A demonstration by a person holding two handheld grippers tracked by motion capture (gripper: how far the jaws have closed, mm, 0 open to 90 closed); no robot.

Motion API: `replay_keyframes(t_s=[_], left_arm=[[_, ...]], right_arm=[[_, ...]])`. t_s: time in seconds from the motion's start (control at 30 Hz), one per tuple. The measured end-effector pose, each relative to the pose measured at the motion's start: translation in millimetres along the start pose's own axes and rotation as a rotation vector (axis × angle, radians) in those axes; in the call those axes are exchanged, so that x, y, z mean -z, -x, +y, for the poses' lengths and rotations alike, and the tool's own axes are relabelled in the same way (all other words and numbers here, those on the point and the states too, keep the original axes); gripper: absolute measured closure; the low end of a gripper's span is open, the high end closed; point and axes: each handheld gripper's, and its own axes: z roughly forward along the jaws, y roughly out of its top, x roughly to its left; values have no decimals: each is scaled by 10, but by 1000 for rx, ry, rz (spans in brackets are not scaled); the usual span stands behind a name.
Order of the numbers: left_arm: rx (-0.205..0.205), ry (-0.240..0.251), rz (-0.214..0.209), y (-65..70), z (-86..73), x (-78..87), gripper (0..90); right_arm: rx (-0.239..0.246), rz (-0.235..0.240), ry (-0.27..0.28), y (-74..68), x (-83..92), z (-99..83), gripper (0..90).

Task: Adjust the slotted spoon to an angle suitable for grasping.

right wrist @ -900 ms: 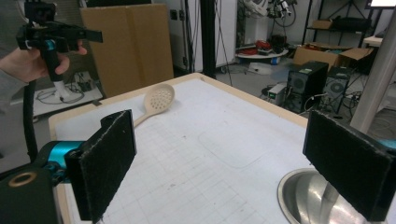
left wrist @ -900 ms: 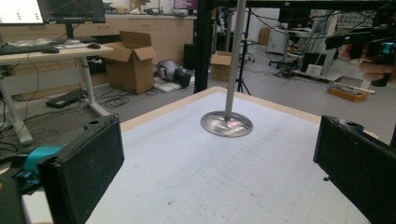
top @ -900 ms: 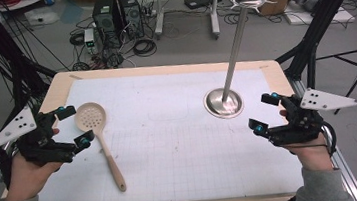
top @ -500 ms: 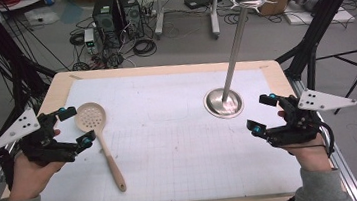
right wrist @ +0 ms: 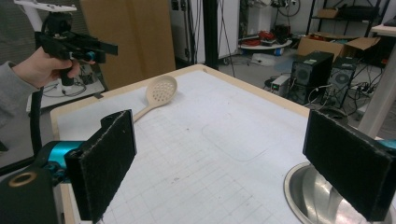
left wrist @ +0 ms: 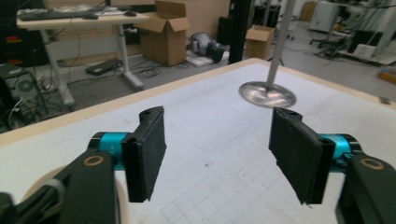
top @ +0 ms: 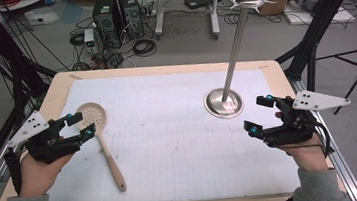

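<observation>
The tabletop [top: 179,130] carries two things: a steel stand [top: 223,102] toward the right edge, its pole rising from a round base, and a wooden slotted spoon [top: 101,139] near the left edge. The spoon's long axis runs from its perforated bowl, farther from the person, to a handle end pointing at the near edge — slightly slanted toward the middle.

The left gripper [top: 81,126] is far nearer to it than the right gripper [top: 258,114], which hovers by the stand's base at the right edge. The left one's jaws stand about half open with nothing between them, just beside the bowl, which lies right under and beyond the tips. To take the spoon, I judge, they must drop and straddle the neck across its axis.

The right one's jaws gape wide — empty too.
</observation>
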Motion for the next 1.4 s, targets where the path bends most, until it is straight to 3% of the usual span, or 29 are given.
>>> replay_keyframes(t_s=[0.07, 0.17, 0.27, 0.47, 0.57, 0.97, 1.4], left_arm=[[-2, -12, 7, -30, -67, -11, 528], [28, -15, -7, -52, -114, -27, 602], [90, -3, -39, -81, -182, -70, 640], [60, -68, -15, -93, -330, -164, 856], [77, -99, -19, -131, -407, -200, 867], [59, -220, -64, -171, -625, -349, 893], [58, -294, -32, -219, -765, -428, 894]], right_arm=[[3, 0, -9, -6, -24, -3, 86], [5, 3, -17, -6, -41, -12, 86], [8, 2, -18, -4, -48, -14, 86], [15, 11, -9, -34, -82, -1, 86], [17, 16, -6, -45, -88, 5, 86], [7, 20, -12, -47, -114, -12, 86], [20, 14, -8, -51, -126, -19, 87]])
